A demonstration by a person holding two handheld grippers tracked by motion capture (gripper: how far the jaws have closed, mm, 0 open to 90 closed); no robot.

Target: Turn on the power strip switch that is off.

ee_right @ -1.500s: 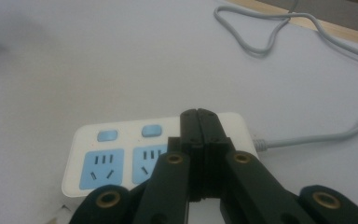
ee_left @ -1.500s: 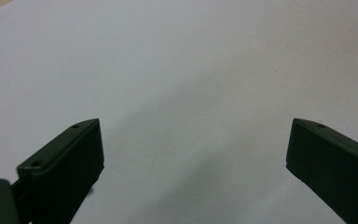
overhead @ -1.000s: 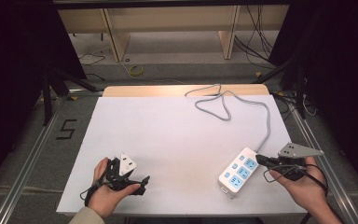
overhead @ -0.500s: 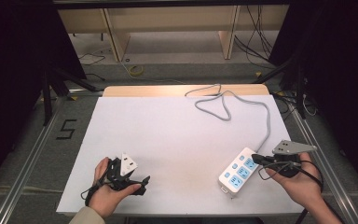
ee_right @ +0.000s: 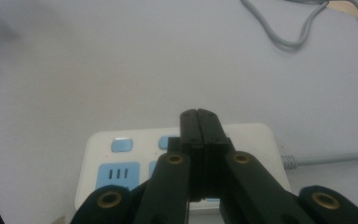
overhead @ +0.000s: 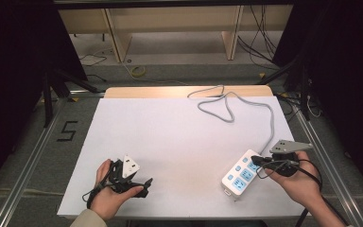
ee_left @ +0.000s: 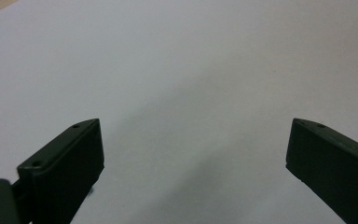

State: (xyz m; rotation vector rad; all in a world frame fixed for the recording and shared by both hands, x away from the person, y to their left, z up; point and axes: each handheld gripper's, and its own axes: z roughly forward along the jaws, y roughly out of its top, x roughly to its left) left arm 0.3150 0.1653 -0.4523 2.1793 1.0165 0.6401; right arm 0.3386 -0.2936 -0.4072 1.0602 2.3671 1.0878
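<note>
Hovering over power strip [ee_right: 177, 161], right gripper [ee_right: 200, 116] jaws pressed together.

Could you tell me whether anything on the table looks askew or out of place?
Nothing looks damaged. The power strip lies diagonally near the front right edge of the table, and its grey cord wanders in a loose loop toward the back.

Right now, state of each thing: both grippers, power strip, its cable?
left gripper: jaws wide open, nothing between them, over bare white table.
right gripper: jaws shut together, empty, tips above the power strip.
power strip: lying flat near the right front edge, sockets up, nothing plugged in.
grey cable: loose, looped on the table toward the back edge.
</note>
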